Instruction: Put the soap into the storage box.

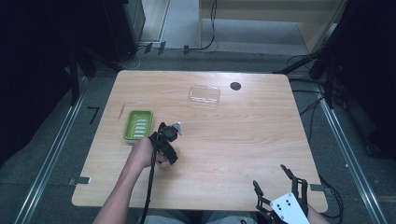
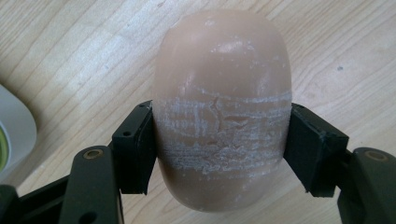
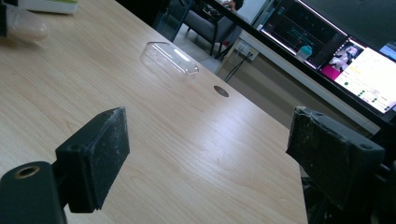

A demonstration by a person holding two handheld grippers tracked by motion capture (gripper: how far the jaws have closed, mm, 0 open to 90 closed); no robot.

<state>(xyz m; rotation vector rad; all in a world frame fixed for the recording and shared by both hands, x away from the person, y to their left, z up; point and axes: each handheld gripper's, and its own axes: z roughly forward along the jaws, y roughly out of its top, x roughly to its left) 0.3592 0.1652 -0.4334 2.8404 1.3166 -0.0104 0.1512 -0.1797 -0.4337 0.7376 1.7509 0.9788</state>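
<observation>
Soap, a tan rounded bar with whitish scuffs across its middle, is pinched by its sides between the left gripper's two black jaws, just above the wooden table. In the high view that gripper sits left of the table's centre, just beside a green dish, with the person's left hand behind it; the bar itself is hard to make out there. A clear lid lies well apart near the far edge, beside a dark hole. The right gripper rests at the near right corner, jaws spread and holding nothing. In the right gripper view its jaws stand wide apart over bare wood, the lid and hole lie beyond, the bar shows at top left, and screens glow past the table.
</observation>
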